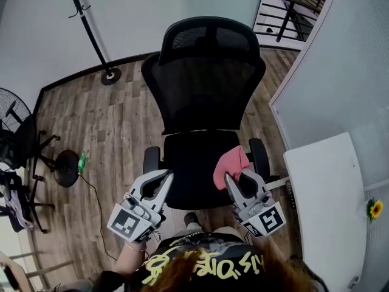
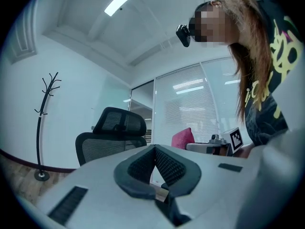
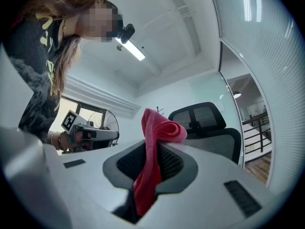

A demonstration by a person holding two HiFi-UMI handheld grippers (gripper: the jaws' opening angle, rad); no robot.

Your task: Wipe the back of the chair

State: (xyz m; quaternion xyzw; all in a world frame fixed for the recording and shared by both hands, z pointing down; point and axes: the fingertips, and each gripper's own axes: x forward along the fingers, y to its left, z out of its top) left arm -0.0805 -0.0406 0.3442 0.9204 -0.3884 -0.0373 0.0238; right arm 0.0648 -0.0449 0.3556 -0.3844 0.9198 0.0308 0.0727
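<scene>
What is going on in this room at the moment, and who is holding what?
A person stands facing a black mesh office chair with a handheld tool in each hand. The right claw is shut on a pink cloth, held above the front of the seat. The left claw is shut with nothing in it. The cloth is short of the backrest, so wiping has not yet begun.

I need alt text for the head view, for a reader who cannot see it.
Seen from above, a person holds the right tongs shut on a pink cloth, and the empty left tongs, in front of a black mesh office chair on a wooden floor.
</scene>
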